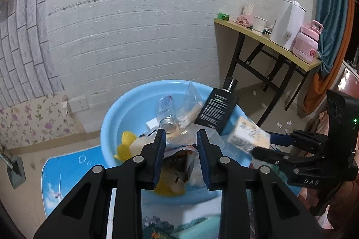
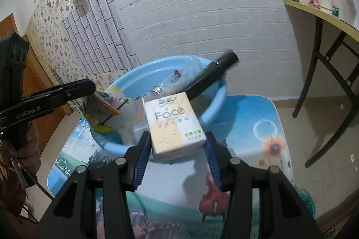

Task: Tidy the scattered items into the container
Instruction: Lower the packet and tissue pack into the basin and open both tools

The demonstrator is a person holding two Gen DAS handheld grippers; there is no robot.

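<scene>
A light blue basin [image 1: 116,113] [image 2: 215,104] stands on a printed mat and holds a clear jar [image 1: 166,113], plastic bags, a yellow soft toy [image 1: 126,145] and a black bottle [image 1: 218,108] [image 2: 208,79] leaning on its rim. My right gripper [image 2: 177,149] is shut on a white and yellow tissue pack [image 2: 174,124] at the basin's near rim; it also shows in the left wrist view [image 1: 248,134]. My left gripper [image 1: 181,149] is open above a snack bag [image 1: 179,165] in the basin; in the right view its fingers [image 2: 74,87] are near that bag.
The mat [image 2: 264,133] lies on a tan floor by a white wall. A yellow side table [image 1: 269,41] with black legs stands to the right, carrying a white kettle [image 1: 287,23], a pink bottle [image 1: 307,41] and cups. A wall socket [image 1: 78,104] is on the left.
</scene>
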